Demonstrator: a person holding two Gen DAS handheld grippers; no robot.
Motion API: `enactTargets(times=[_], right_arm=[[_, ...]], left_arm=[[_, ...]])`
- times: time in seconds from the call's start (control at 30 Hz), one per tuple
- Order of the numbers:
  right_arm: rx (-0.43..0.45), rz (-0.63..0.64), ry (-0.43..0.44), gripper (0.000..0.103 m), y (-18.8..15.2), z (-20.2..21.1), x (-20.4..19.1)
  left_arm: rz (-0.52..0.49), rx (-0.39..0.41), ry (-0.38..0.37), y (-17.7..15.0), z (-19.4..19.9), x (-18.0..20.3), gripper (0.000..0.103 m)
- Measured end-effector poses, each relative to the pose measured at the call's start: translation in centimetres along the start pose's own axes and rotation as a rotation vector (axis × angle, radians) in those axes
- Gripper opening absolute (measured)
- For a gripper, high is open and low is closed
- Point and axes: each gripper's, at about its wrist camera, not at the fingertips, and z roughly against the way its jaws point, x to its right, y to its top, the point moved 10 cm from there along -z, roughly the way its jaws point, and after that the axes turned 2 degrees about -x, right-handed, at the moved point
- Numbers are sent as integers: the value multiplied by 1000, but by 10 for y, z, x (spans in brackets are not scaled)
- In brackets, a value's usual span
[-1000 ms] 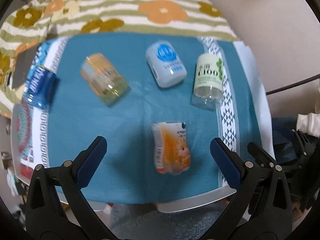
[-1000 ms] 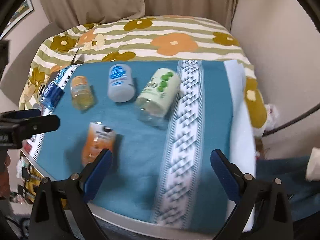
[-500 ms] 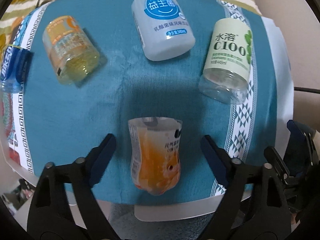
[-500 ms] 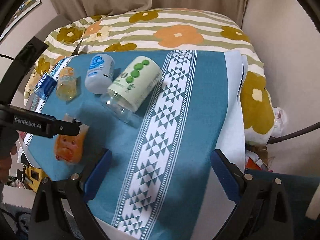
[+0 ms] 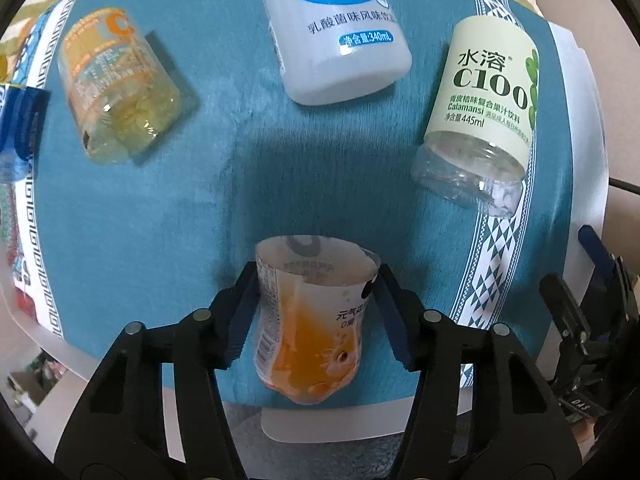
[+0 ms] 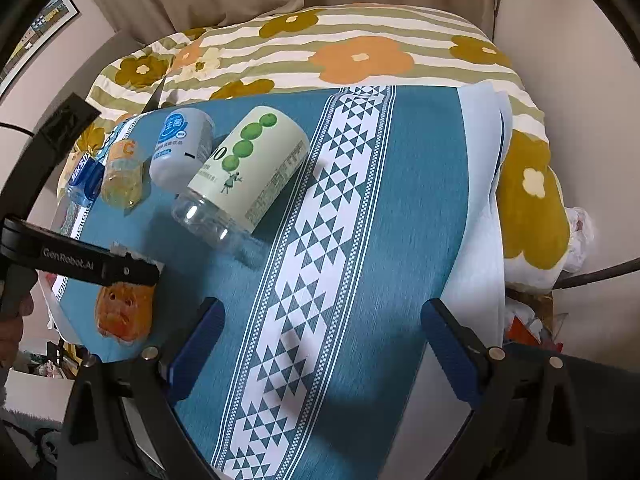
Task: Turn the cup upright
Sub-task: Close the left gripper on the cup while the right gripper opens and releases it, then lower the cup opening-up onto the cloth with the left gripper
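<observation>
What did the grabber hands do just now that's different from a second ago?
The left gripper came down toward the table and closed its fingers on the orange cup, which lies on its side on the blue cloth. The right gripper swung right, staying open and empty. The other four cups have not moved.

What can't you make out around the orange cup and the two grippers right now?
- Orange cup: left wrist view, the left gripper fingers cover both sides, so firm contact is unclear.
- Same cup, right wrist view: the left gripper's black arm crosses its top.
- Blue bottle: cut off by the left edge.
- Right gripper: open, nothing between its fingers.
</observation>
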Motion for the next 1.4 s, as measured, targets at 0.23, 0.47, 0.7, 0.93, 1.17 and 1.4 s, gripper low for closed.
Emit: enactTargets(times=[0.23,0.47,0.7,0.93,1.17,1.4], right_arm=[[11,-22,1,98,4,3,1],[48,-21,-3,98,9,18,-11],[123,-37,-46,98,9,45,-32],[106,-71,-102,98,-12,40,-63],[93,-98,-144,98,-36,23,-81],[99,-109,-168,98,-52,14,-99]], left_arm=[[-44,15,-2,-3,2,-3,60],[-83,129,-58,-14,43,-1,59],[-162,435,-158,-28,88,-12,59],[-320,784,-164,-15,103,-14,60],[-394,990,-138,3,104,-13,60],[-404,976,-166,8,86,-17,60]])
